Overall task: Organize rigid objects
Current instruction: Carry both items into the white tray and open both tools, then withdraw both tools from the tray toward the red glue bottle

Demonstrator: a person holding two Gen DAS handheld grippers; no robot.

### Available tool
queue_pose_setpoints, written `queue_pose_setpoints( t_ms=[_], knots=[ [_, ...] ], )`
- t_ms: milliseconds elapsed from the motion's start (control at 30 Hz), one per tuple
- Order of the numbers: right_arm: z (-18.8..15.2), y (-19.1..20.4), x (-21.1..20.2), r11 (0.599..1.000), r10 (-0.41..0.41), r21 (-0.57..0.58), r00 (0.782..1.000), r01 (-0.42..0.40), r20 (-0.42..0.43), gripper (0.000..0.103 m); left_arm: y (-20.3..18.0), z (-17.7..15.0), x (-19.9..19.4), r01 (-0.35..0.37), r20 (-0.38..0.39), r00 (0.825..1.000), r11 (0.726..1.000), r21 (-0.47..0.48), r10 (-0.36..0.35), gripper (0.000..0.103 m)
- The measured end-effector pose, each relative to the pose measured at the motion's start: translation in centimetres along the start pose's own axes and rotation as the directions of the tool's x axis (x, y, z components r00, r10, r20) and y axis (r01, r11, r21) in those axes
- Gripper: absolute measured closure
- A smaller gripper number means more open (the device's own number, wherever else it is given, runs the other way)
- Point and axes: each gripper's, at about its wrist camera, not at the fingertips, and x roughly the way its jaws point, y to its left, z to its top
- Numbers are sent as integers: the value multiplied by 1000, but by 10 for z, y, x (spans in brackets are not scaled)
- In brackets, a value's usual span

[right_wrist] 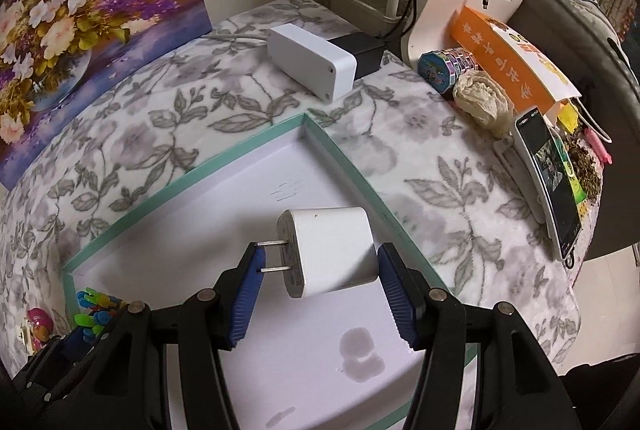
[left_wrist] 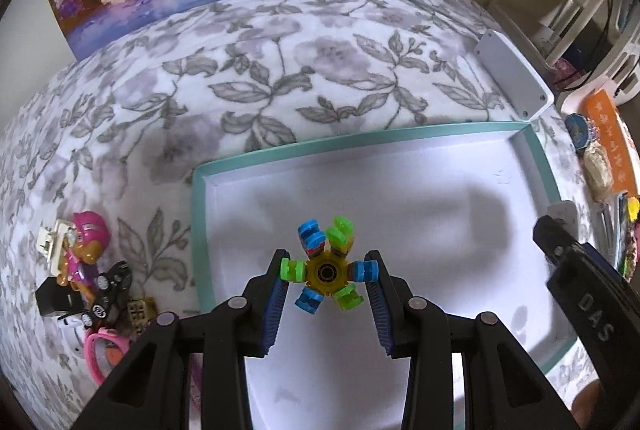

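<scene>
A spinner toy [left_wrist: 328, 272] with a yellow hub and blue and green arms sits between the blue pads of my left gripper [left_wrist: 329, 264], which is shut on it above the floor of a white tray with a teal rim [left_wrist: 360, 139]. My right gripper [right_wrist: 320, 260] is shut on a white plug-in charger [right_wrist: 332, 254]; the two metal prongs press on its left pad and the body on its right pad. It hangs over the same tray [right_wrist: 180, 181]. The spinner [right_wrist: 96, 310] also shows at the lower left of the right wrist view.
Left of the tray lies a pile: a pink pup figure [left_wrist: 86, 246], a black toy car [left_wrist: 110, 290], a pink ring [left_wrist: 100, 350]. A white box [right_wrist: 312, 59] stands behind the tray. A phone [right_wrist: 552, 185], an orange carton [right_wrist: 512, 65] and clutter line the right edge. A flower painting [right_wrist: 80, 9] leans at the back.
</scene>
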Motion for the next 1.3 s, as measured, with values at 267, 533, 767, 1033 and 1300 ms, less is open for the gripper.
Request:
queue_pose_setpoints(
  t_ms=[267, 533, 767, 1033, 1300],
  knots=[
    [-2, 0, 3, 1000, 12, -2, 1000, -12, -26, 43, -2, 0, 2, -19, -1, 1000, 1000, -1, 19, 43],
    [-3, -1, 1, 1000, 15, -8, 999, -15, -32, 43, 5, -3, -12, -25, 20, 999, 1000, -16, 26, 35],
    [-6, 7, -11, 999, 15, -52, 1000, -14, 15, 27, 23, -6, -28, -42, 51, 998, 998, -56, 45, 16],
    [-15, 10, -19, 998, 6, -66, 1000, -5, 13, 24, 56, -18, -41, -60, 90, 993, 989, -136, 73, 0],
    [-30, 24, -42, 991, 7, -133, 999, -1, 46, 24, 89, -40, -60, -68, 119, 988, 972, -223, 96, 0]
  ],
)
